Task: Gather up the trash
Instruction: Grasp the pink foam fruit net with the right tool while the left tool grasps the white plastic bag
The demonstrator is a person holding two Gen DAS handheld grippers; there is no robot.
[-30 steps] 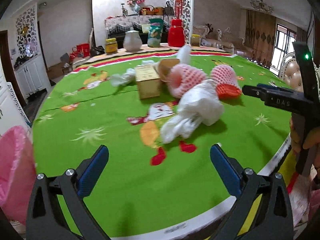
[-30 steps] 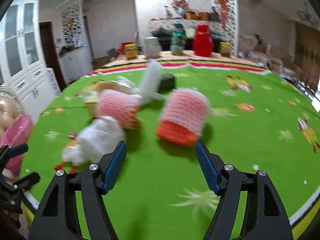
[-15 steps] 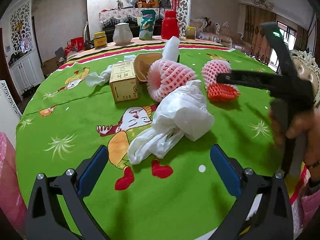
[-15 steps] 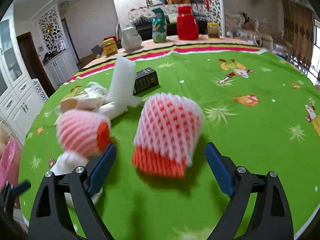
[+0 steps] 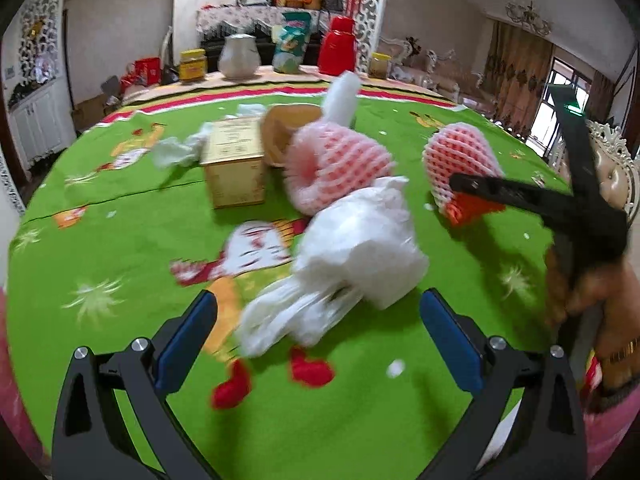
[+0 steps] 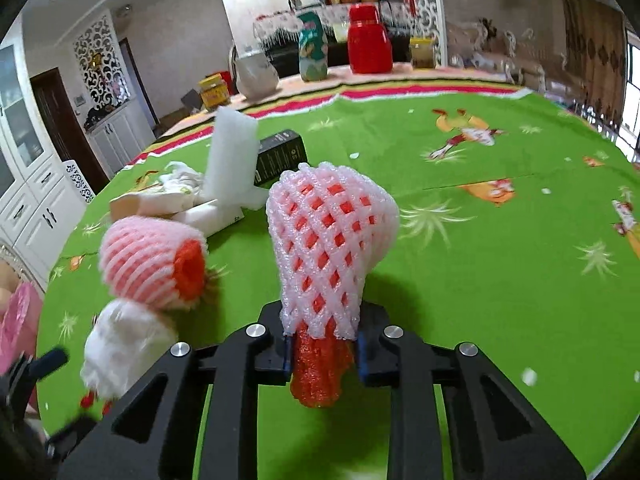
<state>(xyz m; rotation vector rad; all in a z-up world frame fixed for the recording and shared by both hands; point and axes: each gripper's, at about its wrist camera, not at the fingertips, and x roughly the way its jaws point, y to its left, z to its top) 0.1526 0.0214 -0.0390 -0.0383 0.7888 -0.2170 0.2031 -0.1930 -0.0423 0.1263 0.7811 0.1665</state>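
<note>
Pink-and-white foam mesh, a fruit sleeve [image 6: 332, 248] with an orange inner layer, stands pinched at its lower end in the right claw [image 6: 322, 354], whose blue pads have squeezed the orange end into a narrow wad; the netted upper part flares wide above them and tilts away over the green surface [image 6: 480, 280]. Just left of this held sleeve lies a second foam sleeve [image 6: 152, 264] on its side, orange mouth turned toward the first. Nearer than that and further left sits a crumpled white plastic bag [image 6: 124, 348]. Beyond the held sleeve stand a white foam block [image 6: 232, 160] and, just right of it, a black box [image 6: 280, 158]. Far behind, at the surface's back edge, are a red jug [image 6: 368, 38] and a white pitcher [image 6: 256, 74].

The left wrist view shows what the right does not: the left claw [image 5: 318, 340] spread wide with nothing between its pads, the white bag [image 5: 352, 256] lying just ahead of it. It also shows the right claw from the side, black and blurred, at the held sleeve [image 5: 460, 164], with the person's hand [image 5: 592, 300] wrapped around its handle. A yellowish cardboard box [image 5: 236, 168] stands well left of that sleeve, beyond the bag; the right view barely shows it.
</note>
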